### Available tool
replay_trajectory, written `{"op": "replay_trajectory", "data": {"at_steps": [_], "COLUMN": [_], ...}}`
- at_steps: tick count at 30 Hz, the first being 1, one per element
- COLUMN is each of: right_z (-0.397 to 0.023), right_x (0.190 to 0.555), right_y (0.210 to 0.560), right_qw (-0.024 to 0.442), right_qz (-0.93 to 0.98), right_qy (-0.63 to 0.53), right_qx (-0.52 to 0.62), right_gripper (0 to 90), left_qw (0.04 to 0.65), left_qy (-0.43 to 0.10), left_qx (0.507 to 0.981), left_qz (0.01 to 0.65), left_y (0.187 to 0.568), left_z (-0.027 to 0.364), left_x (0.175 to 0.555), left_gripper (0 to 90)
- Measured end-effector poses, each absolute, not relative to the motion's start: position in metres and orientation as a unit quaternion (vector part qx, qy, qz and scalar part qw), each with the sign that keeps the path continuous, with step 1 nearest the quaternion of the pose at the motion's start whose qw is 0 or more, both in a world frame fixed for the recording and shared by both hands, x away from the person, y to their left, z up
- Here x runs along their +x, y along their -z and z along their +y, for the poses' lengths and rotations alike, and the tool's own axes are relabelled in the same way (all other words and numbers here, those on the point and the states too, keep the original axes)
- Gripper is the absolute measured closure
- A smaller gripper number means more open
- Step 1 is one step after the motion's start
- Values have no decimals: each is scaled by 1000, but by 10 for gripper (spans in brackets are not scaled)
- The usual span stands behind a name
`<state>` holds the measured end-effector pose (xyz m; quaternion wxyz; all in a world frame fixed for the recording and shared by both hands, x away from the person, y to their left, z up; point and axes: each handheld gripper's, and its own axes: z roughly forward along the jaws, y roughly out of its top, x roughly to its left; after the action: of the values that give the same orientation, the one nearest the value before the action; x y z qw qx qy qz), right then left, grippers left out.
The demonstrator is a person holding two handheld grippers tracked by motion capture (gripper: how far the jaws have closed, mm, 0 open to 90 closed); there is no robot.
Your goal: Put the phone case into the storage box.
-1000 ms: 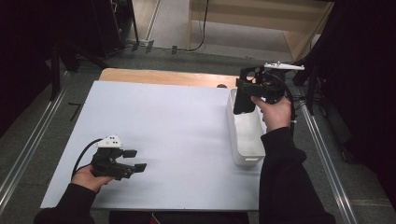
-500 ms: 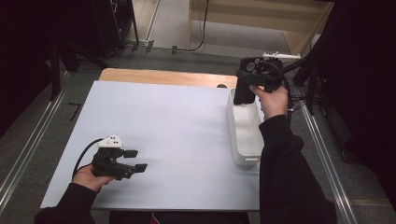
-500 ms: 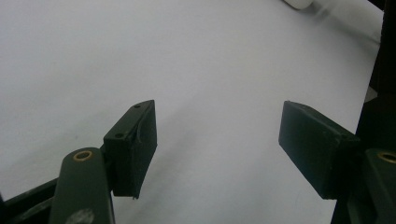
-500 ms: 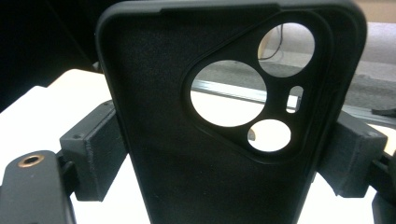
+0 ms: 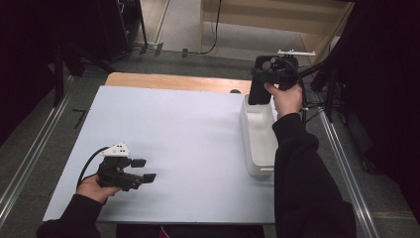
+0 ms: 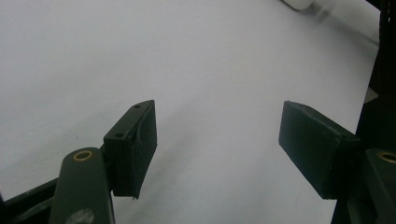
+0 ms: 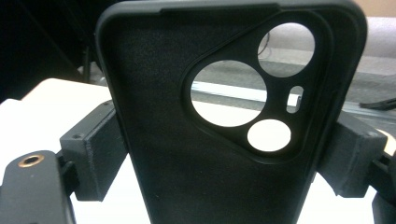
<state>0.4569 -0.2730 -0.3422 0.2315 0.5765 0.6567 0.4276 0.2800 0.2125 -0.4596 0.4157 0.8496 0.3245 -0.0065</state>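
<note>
A black phone case (image 5: 258,89) with round camera cutouts hangs upright over the far end of a long white tray (image 5: 257,148). My right gripper (image 5: 264,75) is shut on it, one pad pressing on each side edge. In the right gripper view the case (image 7: 187,163) stands between the jaws of the right gripper (image 7: 224,156), with its inner side and lens holes toward the camera. My left gripper (image 5: 144,169) rests at the near left of the white board (image 5: 188,129), open, its jaws pointing right. In the left gripper view the left gripper (image 6: 217,149) has only bare white surface between its pads.
The tray lies lengthwise along the board's right edge. A strip of wooden tabletop (image 5: 173,82) runs behind the board. Metal rails (image 5: 29,158) flank the table on both sides. A stand and cables (image 5: 327,94) crowd the far right, close to my right hand.
My right hand has carried the phone case away from me, toward the tray's far end. The left gripper has stayed where it was.
</note>
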Motion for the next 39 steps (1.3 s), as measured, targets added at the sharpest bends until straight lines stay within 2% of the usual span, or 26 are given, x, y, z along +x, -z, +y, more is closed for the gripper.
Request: {"op": "replay_trajectory", "data": {"at_steps": [26, 39], "right_z": [-269, -269], "right_x": [479, 479], "right_y": [365, 383], "right_qw": [263, 254], "right_qz": [630, 631], "right_qy": [-419, -418], "right_qx": [599, 602], "right_gripper": [120, 120], "left_qw": [414, 412], "left_qy": [11, 11], "left_qx": [851, 853], "left_qz": [322, 320], "left_y": [460, 460], "left_z": [211, 211], "left_x": [280, 280], "left_gripper": [276, 276]}}
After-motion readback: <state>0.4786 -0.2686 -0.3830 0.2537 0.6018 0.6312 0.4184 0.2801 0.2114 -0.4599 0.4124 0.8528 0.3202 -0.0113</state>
